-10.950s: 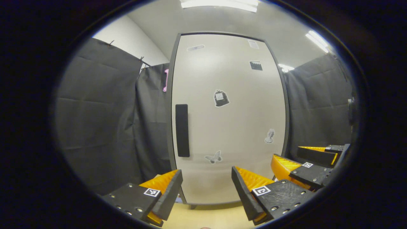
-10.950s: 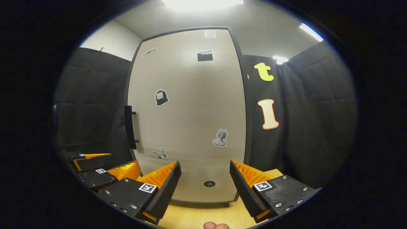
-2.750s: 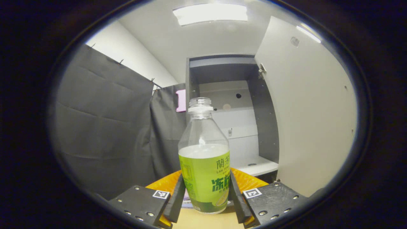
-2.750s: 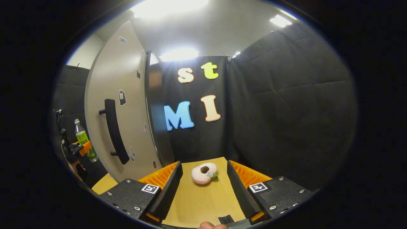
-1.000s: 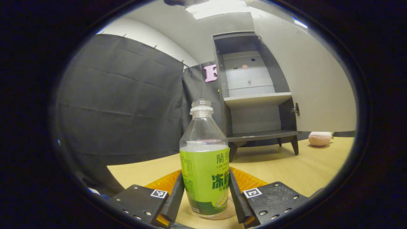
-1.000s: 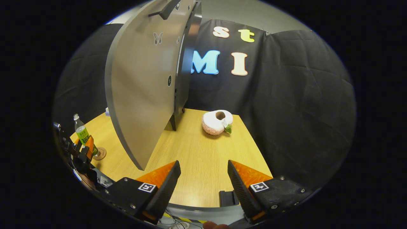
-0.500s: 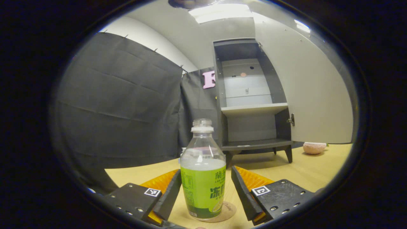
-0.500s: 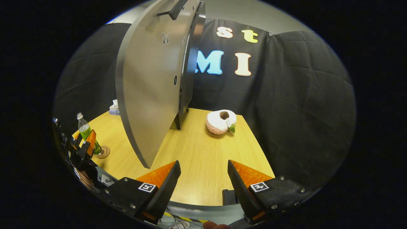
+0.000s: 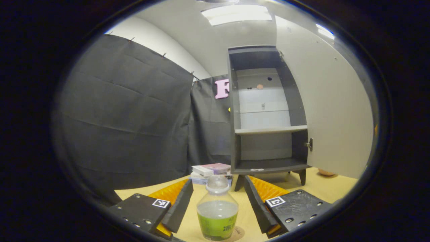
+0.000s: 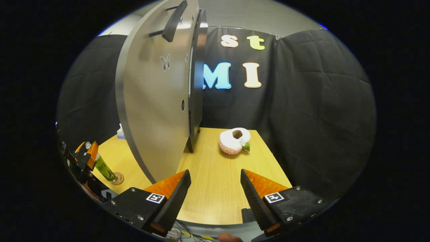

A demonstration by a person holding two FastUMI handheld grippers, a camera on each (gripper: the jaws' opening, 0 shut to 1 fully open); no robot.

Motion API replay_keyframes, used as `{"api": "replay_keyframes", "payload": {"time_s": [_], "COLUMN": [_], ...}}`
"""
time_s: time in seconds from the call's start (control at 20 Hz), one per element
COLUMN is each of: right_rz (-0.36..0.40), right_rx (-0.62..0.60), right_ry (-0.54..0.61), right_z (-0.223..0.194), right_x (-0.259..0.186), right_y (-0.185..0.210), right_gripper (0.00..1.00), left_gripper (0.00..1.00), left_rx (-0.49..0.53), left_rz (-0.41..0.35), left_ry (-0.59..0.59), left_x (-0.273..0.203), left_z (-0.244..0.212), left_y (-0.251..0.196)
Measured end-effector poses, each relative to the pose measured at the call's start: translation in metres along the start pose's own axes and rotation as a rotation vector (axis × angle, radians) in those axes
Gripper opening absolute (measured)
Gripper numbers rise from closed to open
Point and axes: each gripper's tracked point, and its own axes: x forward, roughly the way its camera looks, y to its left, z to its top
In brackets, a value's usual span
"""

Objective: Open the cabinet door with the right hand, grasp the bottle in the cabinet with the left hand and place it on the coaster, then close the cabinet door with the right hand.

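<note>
Both tongs gape wide, the left tongs above the bottle, seemingly on its coaster.

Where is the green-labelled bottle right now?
In the left gripper view, the bottle stands upright on the round coaster on the wooden table, between the open hand-held gripper's fingers.

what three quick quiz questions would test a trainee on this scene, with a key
1. True or false: the cabinet door is closed.
2. The bottle stands on: A) the shelf B) the coaster C) the books.
3. What lies on the table beyond the right gripper?

Key: 1. False, it is open. 2. B; the left gripper has open jaws on either side of it. 3. A plush toy.
</note>
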Motion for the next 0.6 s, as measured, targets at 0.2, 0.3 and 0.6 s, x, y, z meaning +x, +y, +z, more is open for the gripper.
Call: {"api": "replay_keyframes", "payload": {"time_s": [0.2, 0.3, 0.6], "right_rz": [-0.006, -0.008, -0.027], "right_rx": [0.033, 0.042, 0.122], "right_ry": [-0.071, -0.091, -0.149], "right_z": [0.033, 0.047, 0.088], "right_x": [-0.001, -0.001, -0.003], "right_y": [-0.004, -0.007, -0.032], "right_gripper": [0.94, 0.94, 0.94], "left_gripper": [0.87, 0.87, 0.87], "left_rx": [0.043, 0.064, 0.071], "left_rz": [-0.012, -0.052, -0.155], "left_ry": [-0.005, 0.022, 0.041], "left_x": [0.009, 0.017, 0.031], "left_z": [0.073, 0.100, 0.176], "left_y": [-0.002, -0.012, -0.045]}}
